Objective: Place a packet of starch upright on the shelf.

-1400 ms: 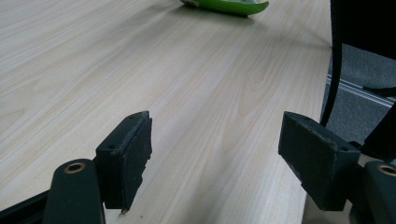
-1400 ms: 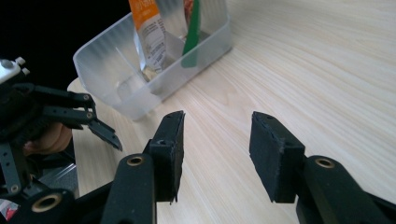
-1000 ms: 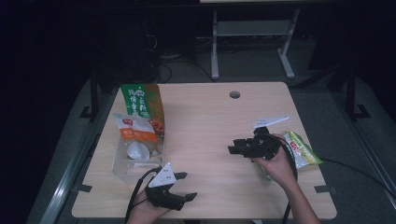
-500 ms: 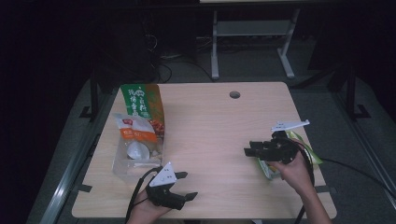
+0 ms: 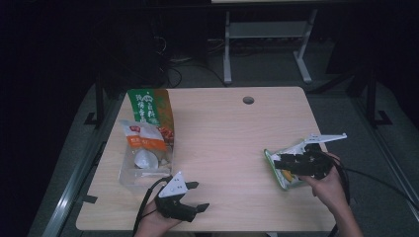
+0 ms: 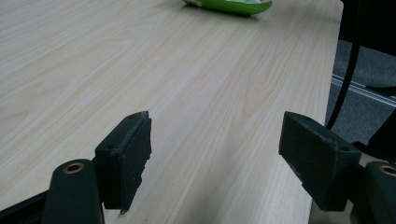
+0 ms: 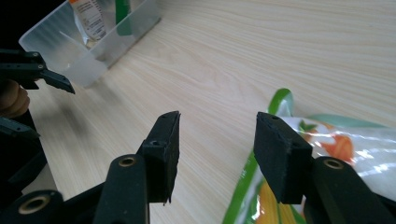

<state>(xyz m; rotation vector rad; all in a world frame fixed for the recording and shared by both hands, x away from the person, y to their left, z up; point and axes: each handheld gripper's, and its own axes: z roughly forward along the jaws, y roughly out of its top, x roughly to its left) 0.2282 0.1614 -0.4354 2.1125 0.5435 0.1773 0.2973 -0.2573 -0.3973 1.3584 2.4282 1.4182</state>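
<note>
A green snack packet (image 5: pixel 285 183) with orange print lies flat near the table's right edge. My right gripper (image 5: pixel 275 165) hovers low over it, pointing left. Its jaws have just been opening and stand apart. In the right gripper view (image 7: pixel 217 135) bare wood shows between them, and the green packet (image 7: pixel 336 140) lies under and beside the right-hand jaw, not pinched. My left gripper (image 5: pixel 200 196) rests at the front left of the table, open with nothing between its jaws (image 6: pixel 215 154). Far ahead of it lies the green packet (image 6: pixel 229 5).
A clear plastic bin (image 5: pixel 128 173) stands at the table's left, also seen in the right gripper view (image 7: pixel 93 42). It holds a white-and-orange packet (image 5: pixel 141 138), and a tall green-and-orange bag (image 5: pixel 148 106) stands at its far end. A cable hole (image 5: pixel 248 100) sits near the far edge.
My right gripper has moved to the right, toward the table's right edge, and now sits over the green packet. The left gripper has kept still.
</note>
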